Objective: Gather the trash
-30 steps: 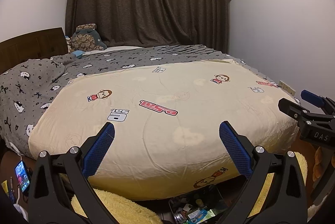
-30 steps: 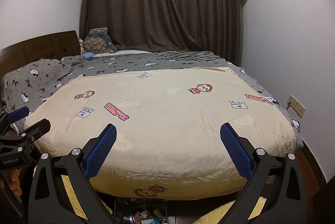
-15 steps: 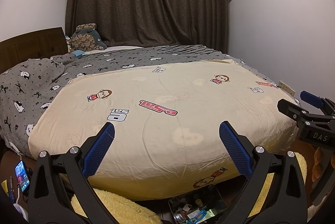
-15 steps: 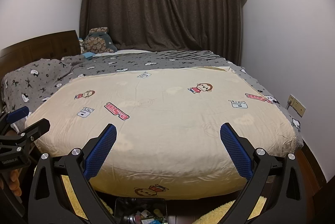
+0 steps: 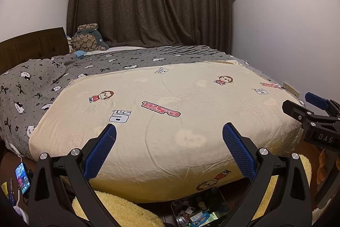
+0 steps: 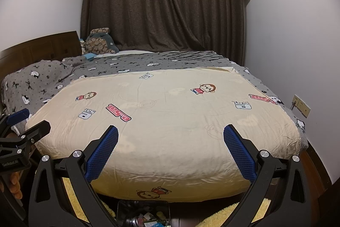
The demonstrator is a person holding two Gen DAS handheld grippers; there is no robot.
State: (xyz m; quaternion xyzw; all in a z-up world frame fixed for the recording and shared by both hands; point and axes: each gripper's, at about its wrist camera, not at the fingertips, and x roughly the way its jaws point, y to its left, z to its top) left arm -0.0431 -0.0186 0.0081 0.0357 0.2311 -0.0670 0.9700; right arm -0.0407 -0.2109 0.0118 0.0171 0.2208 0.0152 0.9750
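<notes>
Trash bin [image 5: 199, 211], apparently full, sits low beneath our wide-open, empty left gripper [image 5: 167, 137] and right gripper [image 6: 170, 138]; we risk toppling it reaching down.

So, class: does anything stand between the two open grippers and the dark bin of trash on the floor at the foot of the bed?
Nothing visible does. The dark trash bin sits just below the left gripper and right gripper, beside yellow fluffy mats.

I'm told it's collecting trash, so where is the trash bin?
The trash bin sits on the floor at the foot of the bed, low in both views, between yellow fluffy rugs.
</notes>
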